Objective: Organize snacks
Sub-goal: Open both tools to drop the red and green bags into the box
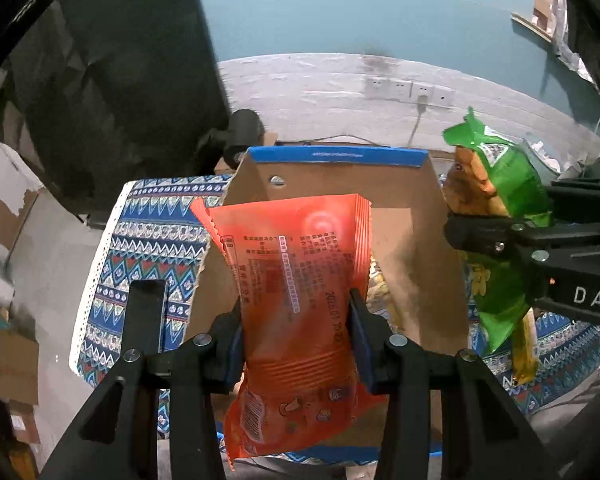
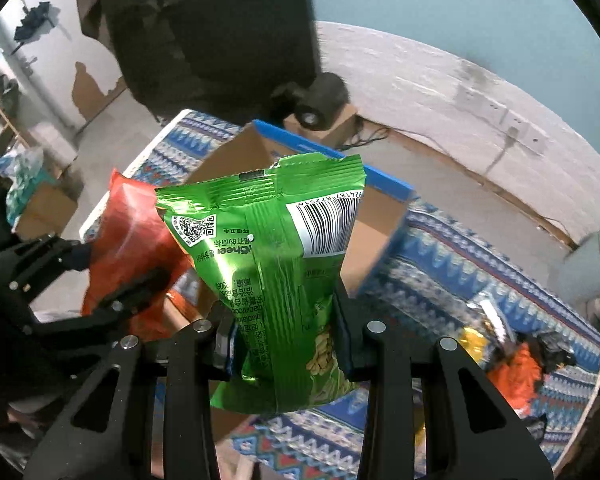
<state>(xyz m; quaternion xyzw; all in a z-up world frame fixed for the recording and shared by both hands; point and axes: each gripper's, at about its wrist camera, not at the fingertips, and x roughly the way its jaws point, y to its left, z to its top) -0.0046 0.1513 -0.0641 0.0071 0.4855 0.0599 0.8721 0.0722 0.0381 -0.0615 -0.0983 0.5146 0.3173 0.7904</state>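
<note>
My left gripper [image 1: 296,332] is shut on an orange snack bag [image 1: 296,280] and holds it upright over an open cardboard box with a blue rim [image 1: 338,156]. My right gripper [image 2: 284,332] is shut on a green snack bag [image 2: 276,264] and holds it up beside the box [image 2: 236,156]. The green bag [image 1: 500,184] and right gripper also show at the right of the left wrist view. The orange bag [image 2: 128,240] and left gripper show at the left of the right wrist view.
The box stands on a table with a blue patterned cloth [image 1: 148,240]. More snack packs, orange and yellow [image 2: 512,364], lie on the cloth at the right. A black chair [image 2: 220,32] stands behind the table. A wall with sockets [image 1: 408,90] is beyond.
</note>
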